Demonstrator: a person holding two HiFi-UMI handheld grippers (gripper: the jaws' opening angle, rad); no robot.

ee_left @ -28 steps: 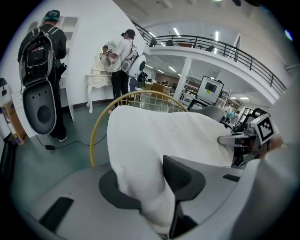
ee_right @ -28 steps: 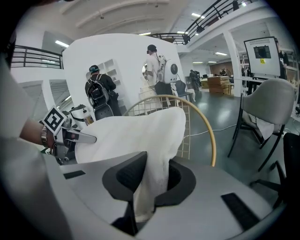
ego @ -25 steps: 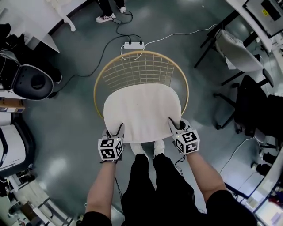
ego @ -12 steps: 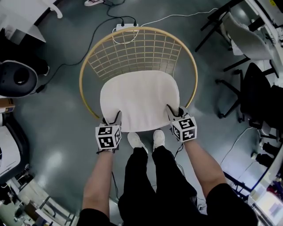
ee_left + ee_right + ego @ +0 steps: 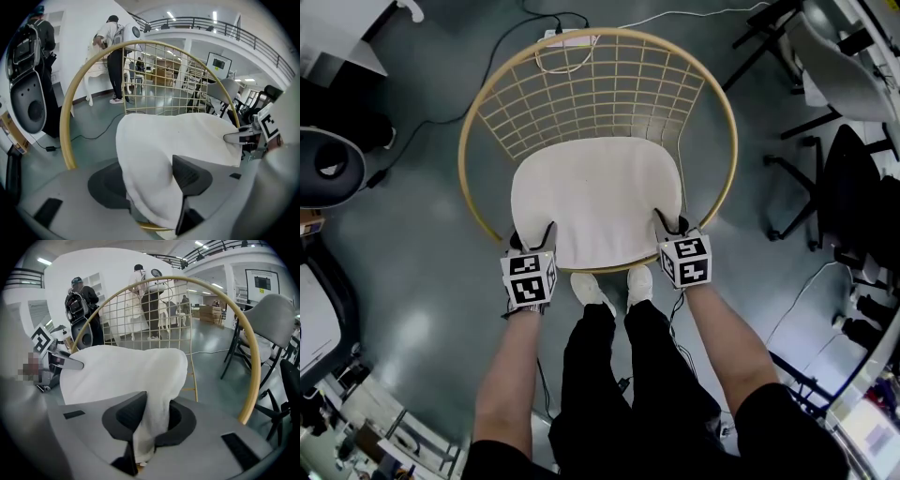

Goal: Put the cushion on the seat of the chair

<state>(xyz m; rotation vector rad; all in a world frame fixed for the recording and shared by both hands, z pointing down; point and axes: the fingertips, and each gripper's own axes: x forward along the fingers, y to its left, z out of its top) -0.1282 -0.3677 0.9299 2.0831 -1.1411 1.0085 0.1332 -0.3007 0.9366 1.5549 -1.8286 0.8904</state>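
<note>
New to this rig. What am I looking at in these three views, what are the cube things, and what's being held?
There is no robot here. A person holds a pair of hand-operated tongs in each hand, and the marker cubes are part of those tongs. The overhead picture comes from a camera on the person's head, looking steeply down. The other two come from cameras riding on each pair of tongs, looking along the jaws. Below stands a round chair with a wire back, and a white cushion appears to lie on its seat. The right tongs are pinched shut on one near corner of the cushion. The left tongs are opening, with the other near corner draped between their jaws.
</note>
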